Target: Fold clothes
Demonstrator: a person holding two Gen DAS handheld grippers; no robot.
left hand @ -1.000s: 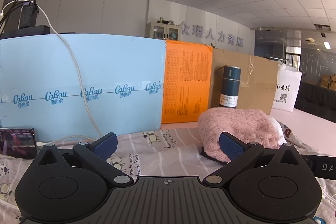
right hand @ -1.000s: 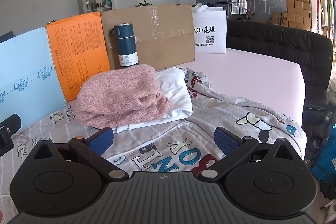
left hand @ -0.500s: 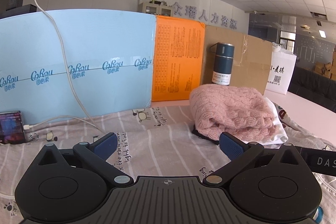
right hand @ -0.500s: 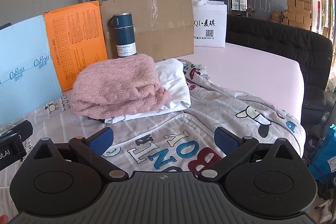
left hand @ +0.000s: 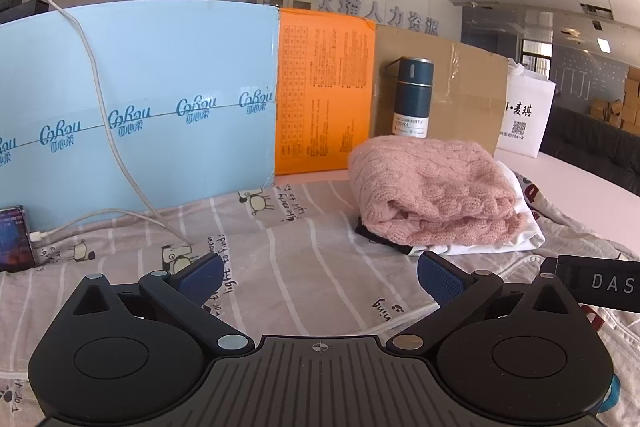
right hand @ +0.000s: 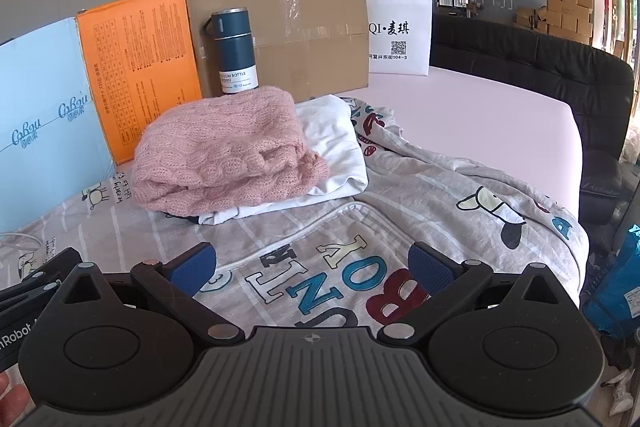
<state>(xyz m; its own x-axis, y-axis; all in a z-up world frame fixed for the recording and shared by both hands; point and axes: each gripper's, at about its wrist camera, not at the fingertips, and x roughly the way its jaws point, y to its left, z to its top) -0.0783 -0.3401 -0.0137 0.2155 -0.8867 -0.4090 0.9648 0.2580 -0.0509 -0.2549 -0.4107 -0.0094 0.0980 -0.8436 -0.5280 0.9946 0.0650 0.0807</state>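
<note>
Left tool (left hand: 318, 277) spread wide, nothing between the blue pads (left hand: 200, 277), hanging low over the grey striped cartoon-print garment (left hand: 304, 251) spread flat on the pale pink worktop (right hand: 480, 115)
Right tool (right hand: 312, 267) also wide, empty, above the same garment's zipped part with big coloured letters (right hand: 344, 279)
Folded pink cable-knit sweater (right hand: 224, 151) stacked on a folded white garment (right hand: 332, 147), both lying on the printed garment, ahead of both tools, well apart from the pads
Dark blue vacuum bottle (right hand: 234, 51) upright just behind the sweater, against a brown cardboard box (right hand: 304, 27)
Orange box (left hand: 324, 95) and light blue board (left hand: 140, 99) left of it, white tote bag (right hand: 400, 35) to the right
White cable (left hand: 120, 163) trailing down the blue board onto the printed garment
</note>
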